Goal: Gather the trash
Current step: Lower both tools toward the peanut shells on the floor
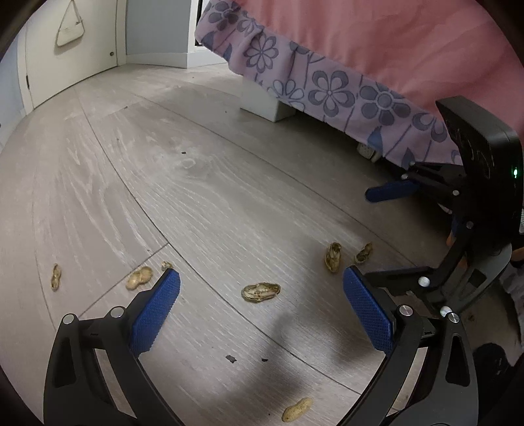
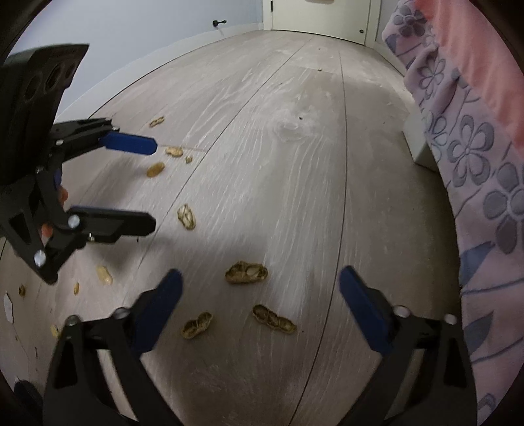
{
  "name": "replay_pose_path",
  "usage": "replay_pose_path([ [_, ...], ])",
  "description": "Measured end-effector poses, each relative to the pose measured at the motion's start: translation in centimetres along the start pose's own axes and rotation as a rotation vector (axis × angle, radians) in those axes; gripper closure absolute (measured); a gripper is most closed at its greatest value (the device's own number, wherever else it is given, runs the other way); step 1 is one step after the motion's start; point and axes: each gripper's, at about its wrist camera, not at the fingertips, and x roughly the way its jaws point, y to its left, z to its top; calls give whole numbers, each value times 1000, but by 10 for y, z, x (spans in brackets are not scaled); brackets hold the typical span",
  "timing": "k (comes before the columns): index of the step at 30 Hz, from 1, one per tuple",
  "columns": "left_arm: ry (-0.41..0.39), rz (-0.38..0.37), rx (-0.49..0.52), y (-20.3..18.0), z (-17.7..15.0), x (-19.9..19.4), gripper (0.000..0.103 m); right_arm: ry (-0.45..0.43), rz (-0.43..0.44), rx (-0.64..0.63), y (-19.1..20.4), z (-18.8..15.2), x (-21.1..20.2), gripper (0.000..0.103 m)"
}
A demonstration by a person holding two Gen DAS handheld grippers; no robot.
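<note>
Several peanut shells lie scattered on the grey wood floor [image 1: 203,203]. In the left wrist view my left gripper [image 1: 261,281] is open and empty, low over the floor, with an open half shell [image 1: 261,292] between its blue pads. Two more shells [image 1: 333,257] lie near its right finger, a whole one [image 1: 139,277] by its left. In the right wrist view my right gripper [image 2: 260,283] is open and empty, with a broken shell [image 2: 246,272] between its fingers and two shells [image 2: 274,320] just below. The left gripper [image 2: 154,183] shows open at the left there.
A bed with a purple flowered blanket [image 1: 330,88] and pink cover [image 2: 471,137] runs along the right side, on a white leg [image 1: 267,106]. A white door [image 2: 319,16] and walls stand at the far end. Small dark crumbs [image 1: 231,358] dot the floor.
</note>
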Motion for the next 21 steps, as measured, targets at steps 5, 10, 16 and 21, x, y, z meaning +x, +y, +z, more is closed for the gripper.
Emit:
replay_pose_path([
  [5, 16, -8, 18, 4, -4, 9, 12, 9, 14, 3, -4, -4, 9, 23],
  [10, 26, -10, 27, 9, -6, 16, 22, 13, 39, -31, -3, -4, 18, 33],
  [16, 23, -16, 43, 8, -9, 20, 34, 12, 50, -31, 0, -5, 26, 34],
  [21, 26, -23, 38, 7, -15, 24, 36, 23, 56, -46, 1, -6, 32, 41],
])
